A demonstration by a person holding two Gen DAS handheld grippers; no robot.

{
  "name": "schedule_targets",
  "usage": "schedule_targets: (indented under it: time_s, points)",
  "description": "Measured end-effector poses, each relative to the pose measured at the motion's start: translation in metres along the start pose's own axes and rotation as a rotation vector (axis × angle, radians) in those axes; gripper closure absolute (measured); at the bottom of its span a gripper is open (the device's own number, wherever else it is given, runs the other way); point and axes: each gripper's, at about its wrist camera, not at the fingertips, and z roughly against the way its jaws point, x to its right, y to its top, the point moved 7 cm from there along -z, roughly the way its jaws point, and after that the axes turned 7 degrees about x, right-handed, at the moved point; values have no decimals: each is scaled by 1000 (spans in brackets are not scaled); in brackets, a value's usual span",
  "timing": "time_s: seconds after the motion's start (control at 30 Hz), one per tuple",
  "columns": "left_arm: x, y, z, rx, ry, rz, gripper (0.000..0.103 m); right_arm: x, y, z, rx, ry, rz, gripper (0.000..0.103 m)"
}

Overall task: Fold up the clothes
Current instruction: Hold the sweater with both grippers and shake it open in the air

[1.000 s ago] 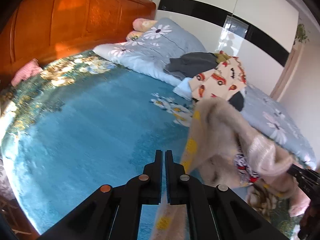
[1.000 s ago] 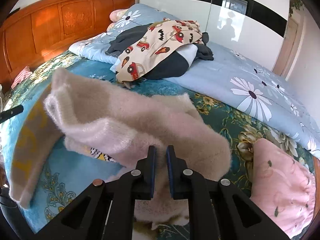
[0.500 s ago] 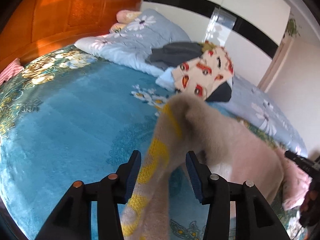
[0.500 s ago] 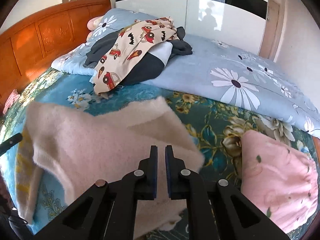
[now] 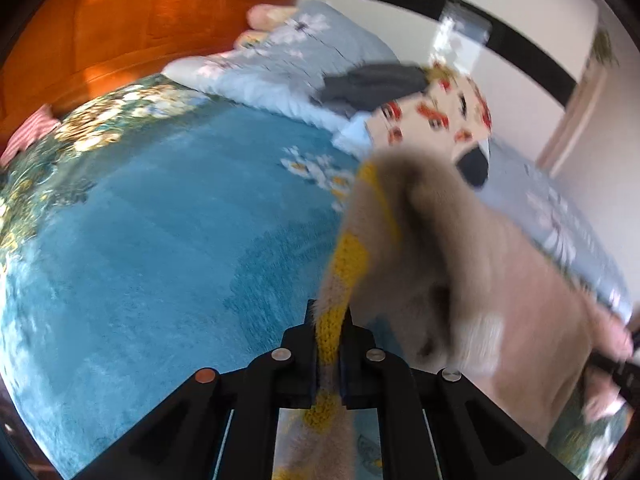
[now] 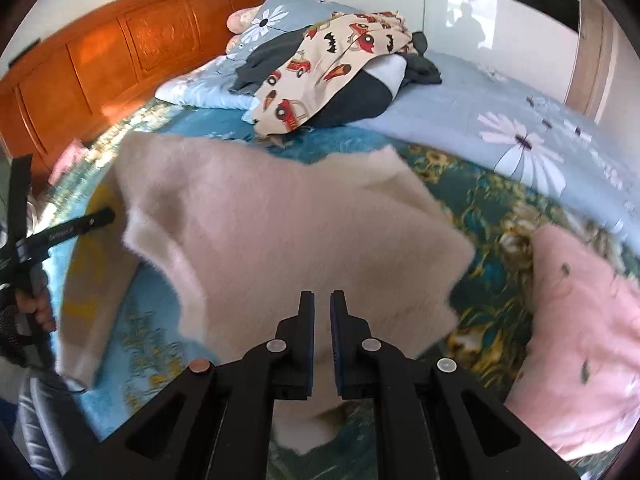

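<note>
A fluffy beige sweater (image 6: pixel 288 236) with yellow knit patches hangs spread between my two grippers above the blue floral bed. My left gripper (image 5: pixel 328 316) is shut on the sweater's (image 5: pixel 500 280) yellow-patched edge, which runs up between its fingers. My right gripper (image 6: pixel 322 300) is shut on the sweater's near edge, with cloth between its fingers. The left gripper also shows in the right wrist view (image 6: pixel 96 218) at the sweater's far left corner.
A pile of clothes with a car-print garment (image 6: pixel 332 68) lies on the pale blue floral quilt (image 6: pixel 500 120) at the back. A folded pink garment (image 6: pixel 580 332) lies at the right. The wooden headboard (image 6: pixel 120 60) stands at the left.
My left gripper opened half a second ago and has shut again on the sweater's yellow edge. The sweater has spread wider and flatter between the grippers.
</note>
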Motion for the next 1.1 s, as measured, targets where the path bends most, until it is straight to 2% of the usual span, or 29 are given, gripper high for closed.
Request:
schedule_targets:
  time_s: [0.07, 0.13, 0.17, 0.2, 0.27, 0.3, 0.47, 0.63, 0.67, 0.7, 0.77, 0.8, 0.87, 0.97, 1.1]
  points:
    - [0, 11, 7, 19, -8, 2, 95, -10, -13, 2, -17, 54, -14, 89]
    - [5, 21, 13, 36, -15, -21, 95, -26, -31, -2, -44, 92, 9, 67]
    - [9, 23, 15, 39, -19, -33, 95, -34, -40, -4, -57, 111, 21, 62]
    - [13, 25, 17, 43, -22, -46, 95, -43, -47, -7, -65, 111, 58, 61]
    - [19, 26, 21, 46, -30, -61, 95, -56, -59, -16, -72, 72, 162, 57]
    - [21, 25, 23, 47, -34, -65, 95, -59, -62, -22, -73, 24, 219, 54]
    - [20, 25, 33, 61, -36, -61, 95, -59, -68, -45, -105, -142, 355, 53]
    - [18, 30, 41, 87, -47, -54, 95, -67, -73, -58, -120, -269, 476, 53]
    - [18, 32, 44, 93, -54, -51, 95, -67, -73, -58, -118, -293, 490, 56]
    - [19, 35, 47, 100, -62, -46, 95, -65, -72, -58, -114, -308, 486, 60]
    - [20, 43, 56, 125, -74, -41, 95, -59, -65, -54, -104, -302, 433, 74]
    - [21, 49, 62, 141, -81, -42, 95, -53, -58, -48, -90, -288, 383, 85]
    - [24, 60, 74, 175, -98, -44, 96, -40, -38, -33, -44, -286, 309, 89]
    - [32, 78, 95, 224, -143, -51, 96, -19, -3, -5, 45, -309, 230, 90]
    - [53, 106, 127, 307, -173, -107, 96, -1, 39, 34, 171, -369, 198, 90]
